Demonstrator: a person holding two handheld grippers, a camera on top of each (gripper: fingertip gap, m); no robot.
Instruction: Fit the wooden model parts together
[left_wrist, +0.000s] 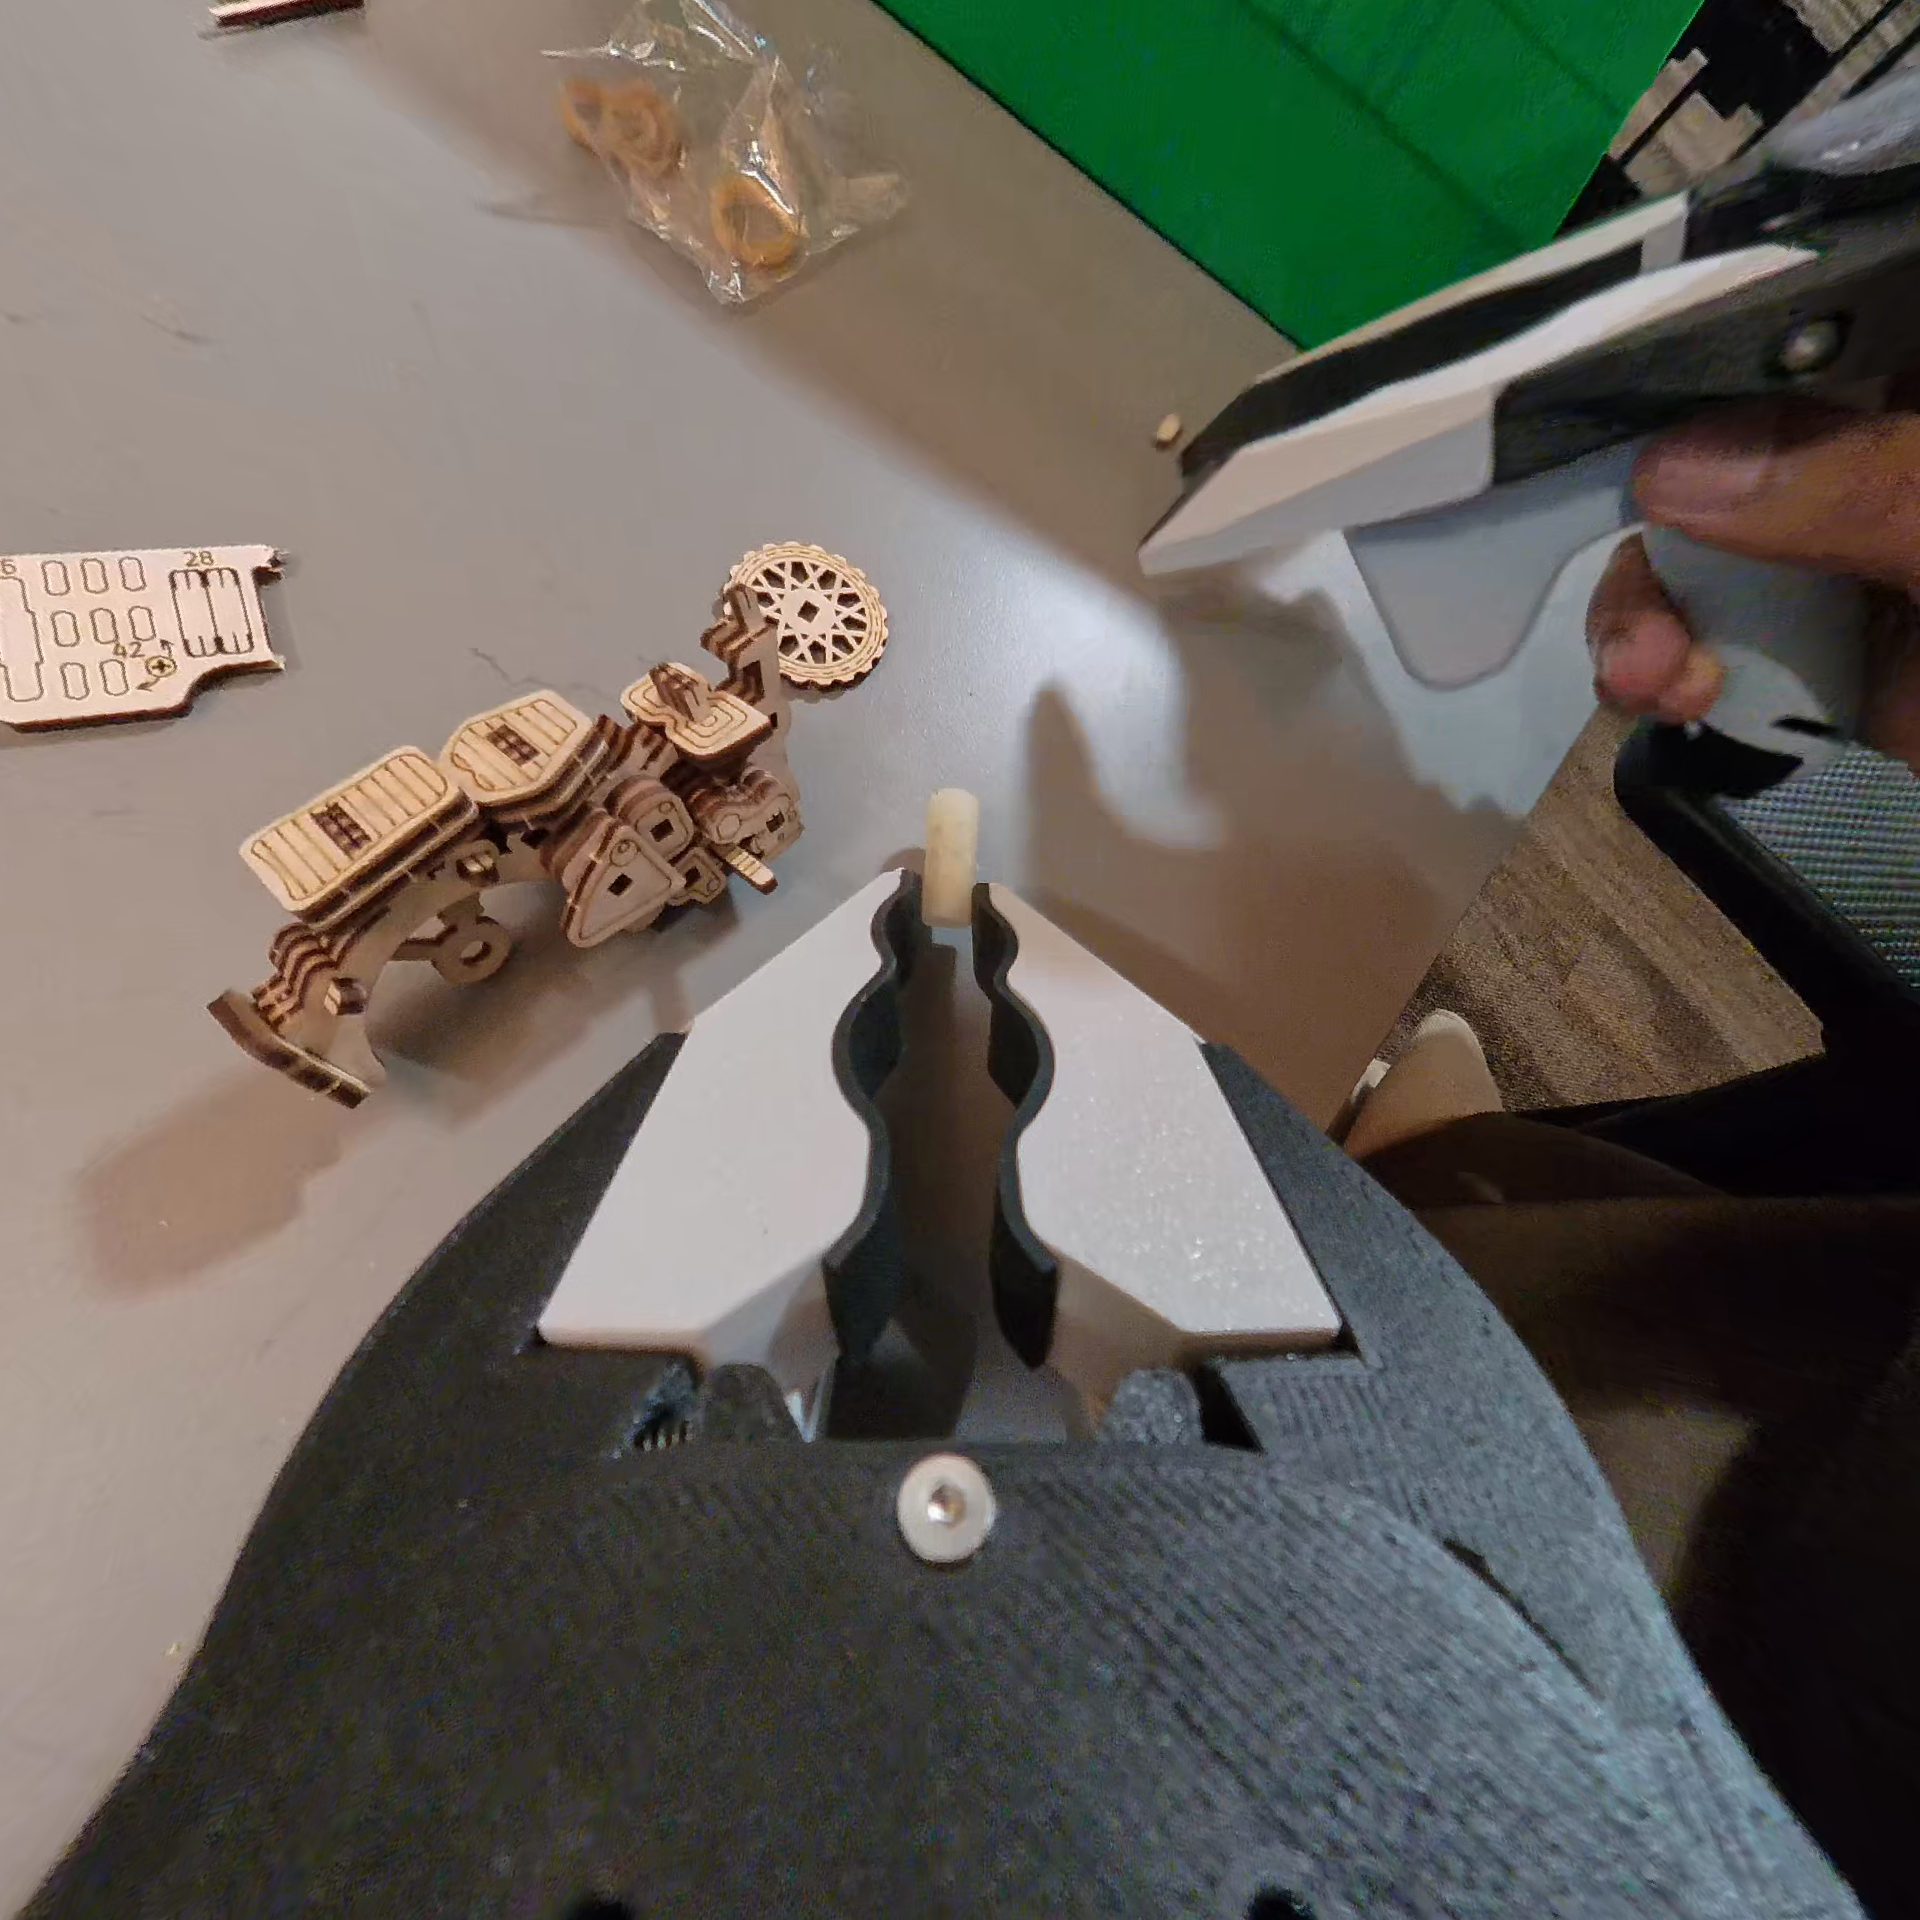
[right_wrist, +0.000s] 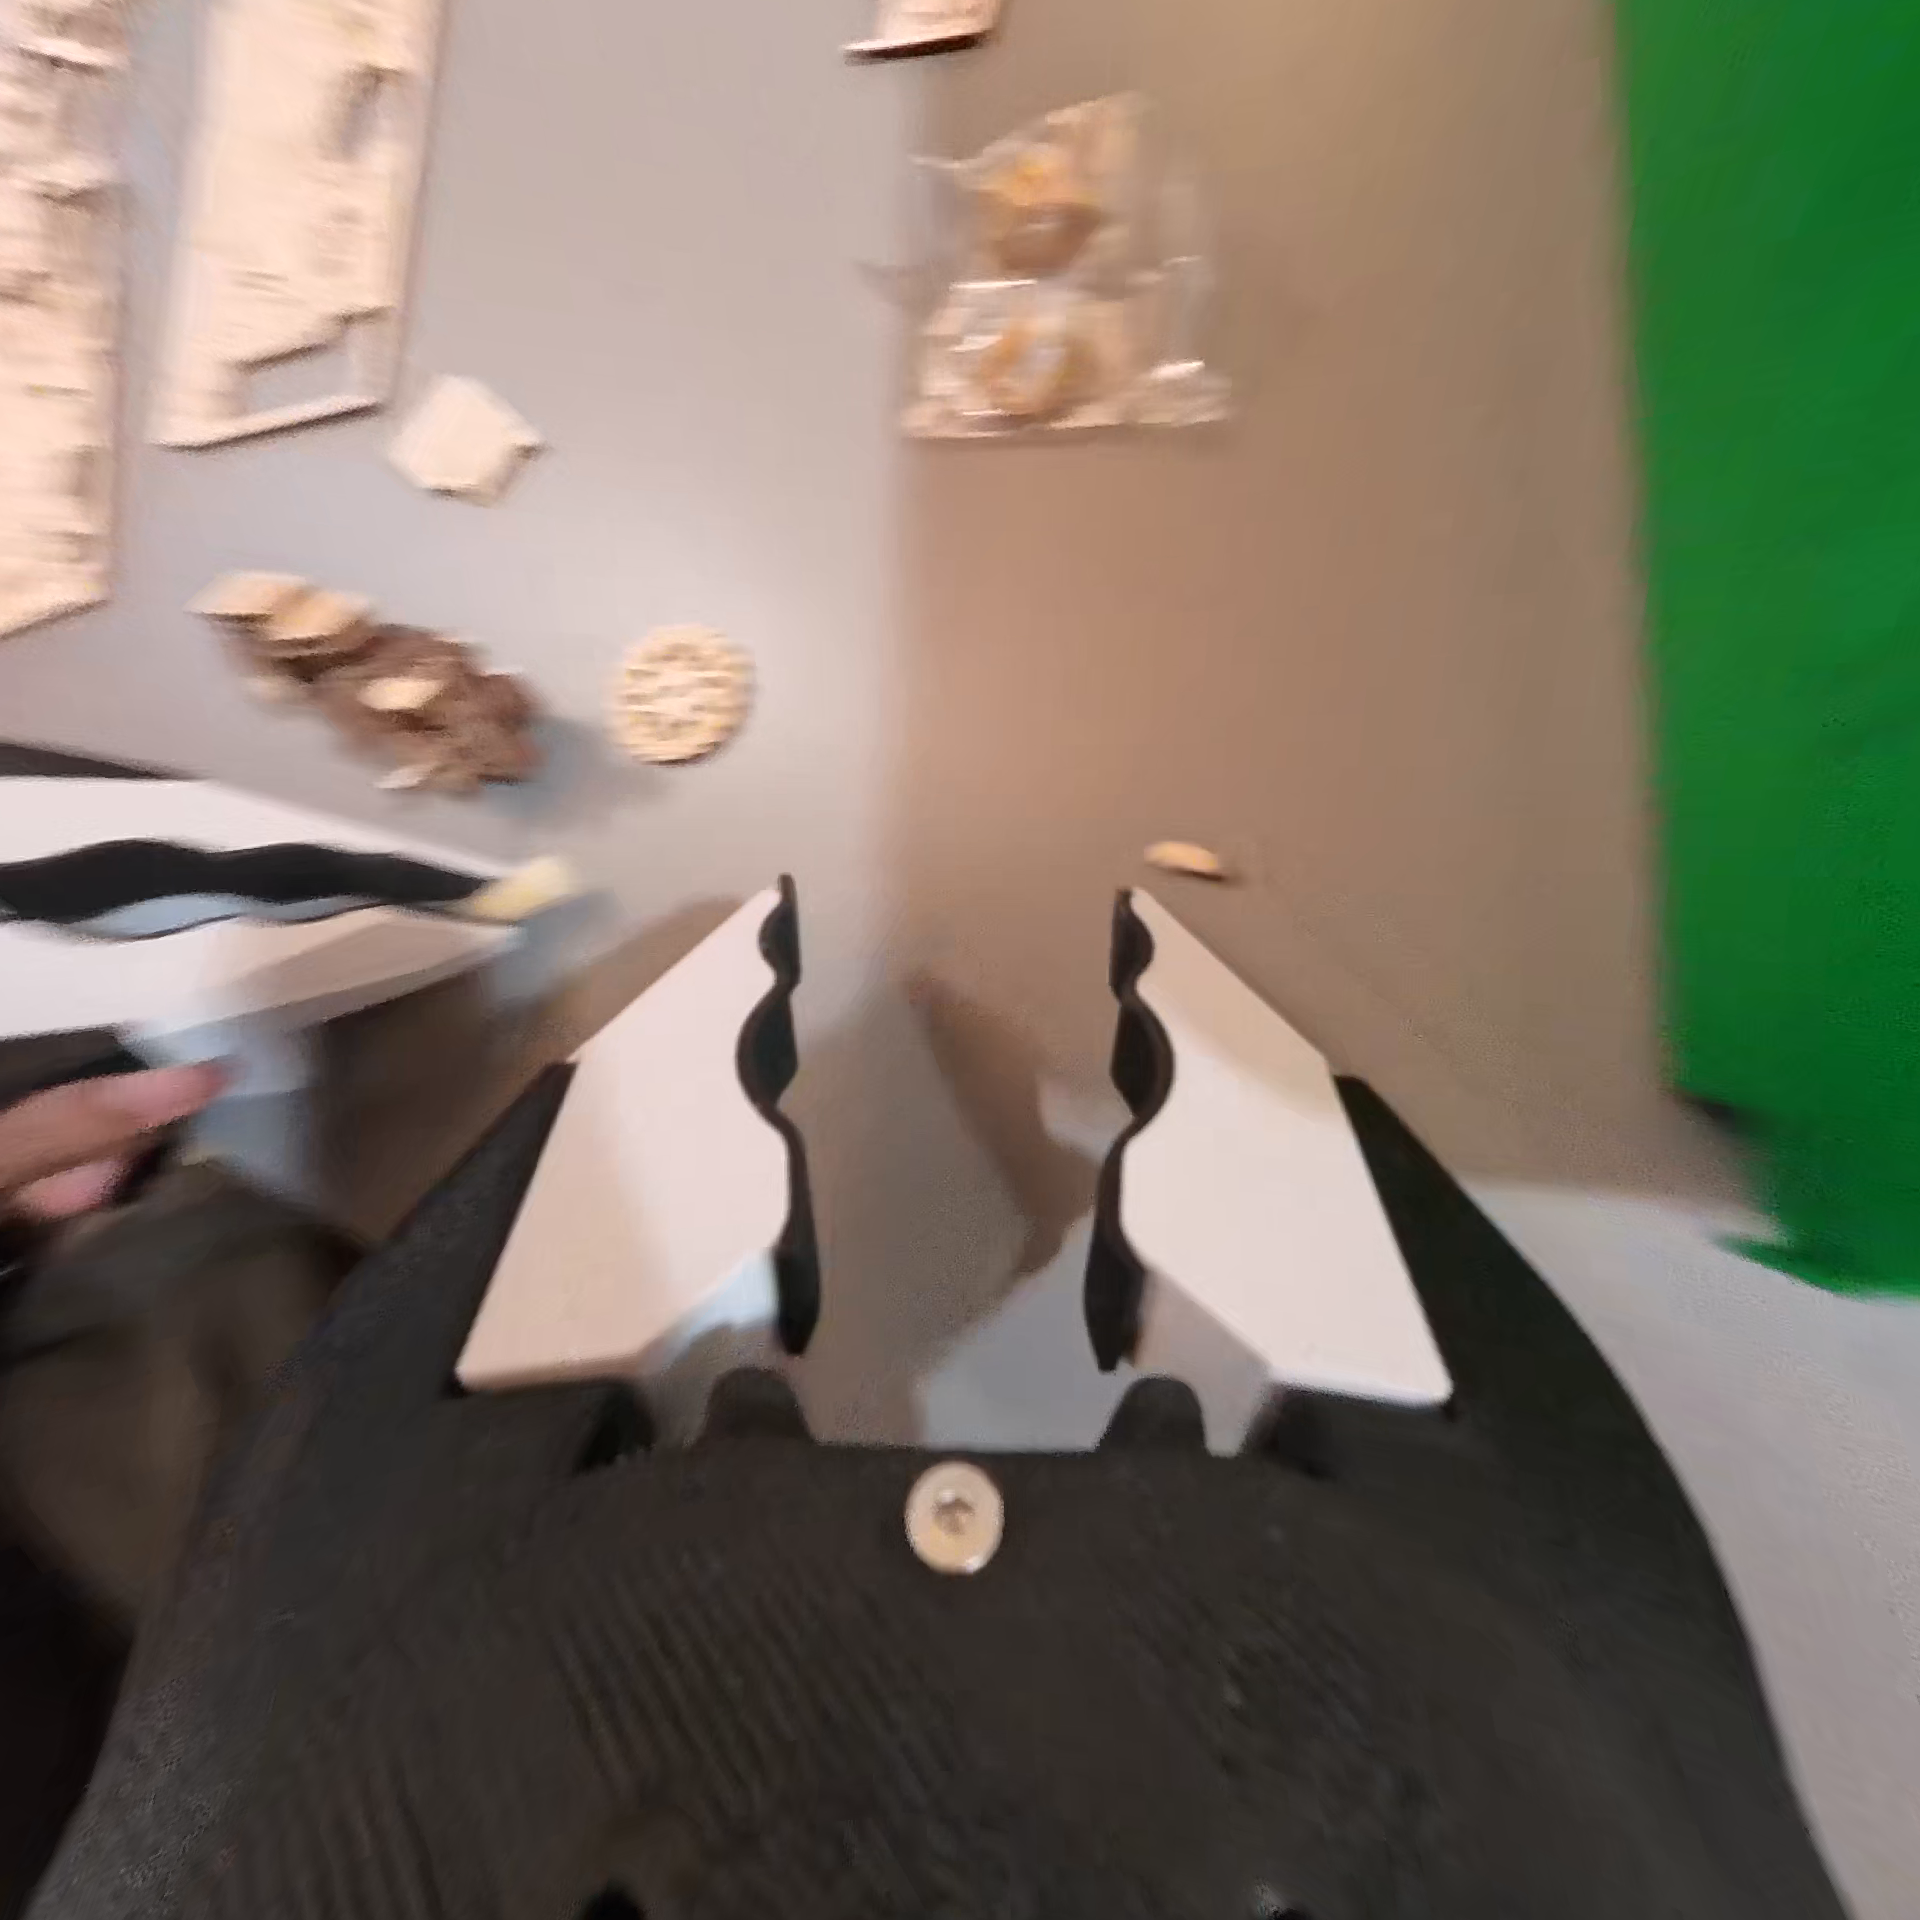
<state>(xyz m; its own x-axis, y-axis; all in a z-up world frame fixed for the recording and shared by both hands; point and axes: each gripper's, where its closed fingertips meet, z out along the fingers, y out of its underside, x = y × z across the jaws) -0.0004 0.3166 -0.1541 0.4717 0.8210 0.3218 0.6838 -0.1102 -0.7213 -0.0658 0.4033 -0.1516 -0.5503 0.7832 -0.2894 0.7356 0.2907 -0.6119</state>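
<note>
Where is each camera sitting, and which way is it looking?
Left wrist view: sits on the left tool, looking along its fingers shut on a small pale peg, over the grey table and wooden model; the right tool and a hand show.
Right wrist view: sits on the open right tool, facing across the table; blurry; the left tool and fingers show.
Shared: model, spoked wheel, plastic bag.
</note>
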